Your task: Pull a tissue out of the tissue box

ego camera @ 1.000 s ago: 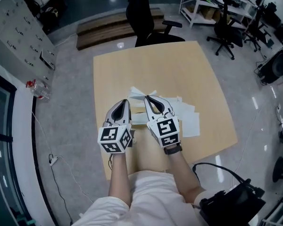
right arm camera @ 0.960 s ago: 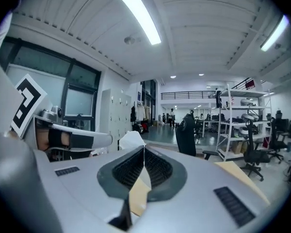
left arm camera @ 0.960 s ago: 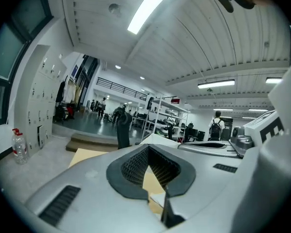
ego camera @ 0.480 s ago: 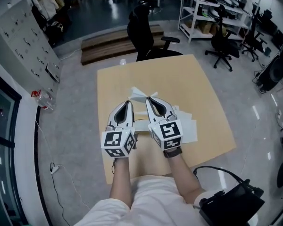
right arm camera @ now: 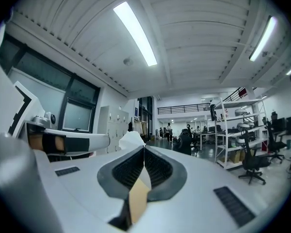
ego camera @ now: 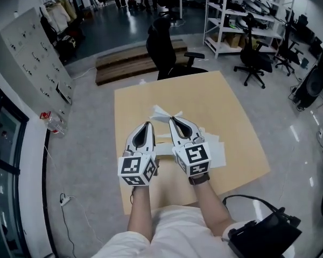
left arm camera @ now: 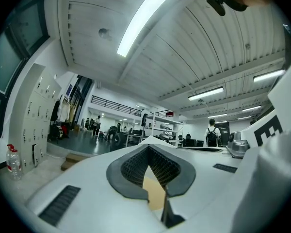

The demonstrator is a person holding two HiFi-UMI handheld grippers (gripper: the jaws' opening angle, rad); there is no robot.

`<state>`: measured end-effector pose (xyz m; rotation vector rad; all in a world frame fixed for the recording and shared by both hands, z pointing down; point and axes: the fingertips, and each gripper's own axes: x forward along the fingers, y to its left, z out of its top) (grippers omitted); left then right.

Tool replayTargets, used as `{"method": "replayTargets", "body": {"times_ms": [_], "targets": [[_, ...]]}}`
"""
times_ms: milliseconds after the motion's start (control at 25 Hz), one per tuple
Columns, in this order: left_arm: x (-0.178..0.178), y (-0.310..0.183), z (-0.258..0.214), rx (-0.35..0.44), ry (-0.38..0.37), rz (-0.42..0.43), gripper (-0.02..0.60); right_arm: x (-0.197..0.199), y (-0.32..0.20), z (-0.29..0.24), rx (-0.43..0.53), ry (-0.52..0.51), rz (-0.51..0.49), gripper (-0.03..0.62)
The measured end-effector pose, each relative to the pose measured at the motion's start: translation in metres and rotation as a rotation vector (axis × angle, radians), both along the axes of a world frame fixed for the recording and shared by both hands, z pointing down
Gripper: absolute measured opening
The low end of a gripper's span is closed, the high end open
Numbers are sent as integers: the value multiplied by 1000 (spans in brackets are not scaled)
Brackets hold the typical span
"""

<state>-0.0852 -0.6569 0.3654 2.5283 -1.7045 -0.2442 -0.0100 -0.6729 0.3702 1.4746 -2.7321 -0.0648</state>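
In the head view a white tissue (ego camera: pixel 163 112) hangs above the wooden table (ego camera: pixel 226 101), held up between my two gripper tips. The left gripper (ego camera: pixel 147 124) is shut, with a white tissue corner (left arm camera: pixel 151 139) at its tip. Beside it the right gripper (ego camera: pixel 173 119) is shut on the tissue, whose crumpled end (right arm camera: pixel 131 140) sticks out past the jaws. Both grippers point level, side by side. The tissue box (ego camera: pixel 162 143) lies on the table beneath them, and the grippers hide most of it.
Several loose white tissues (ego camera: pixel 214 150) lie flat on the table right of the box. A black office chair (ego camera: pixel 169 50) stands at the table's far edge. Metal shelves (ego camera: pixel 242 20) and more chairs are at the back right. The person's arms and lap are at the near edge.
Both grippers have risen together above the table, carrying the tissue up with them. Their jaws have stayed shut.
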Motion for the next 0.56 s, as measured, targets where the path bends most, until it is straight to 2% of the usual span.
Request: {"method": "replayTargets", "body": {"times_ms": [560], "targets": [[11,41,-2,11,-17,-15,0,23,37,-8,34,-36,29,9]]}}
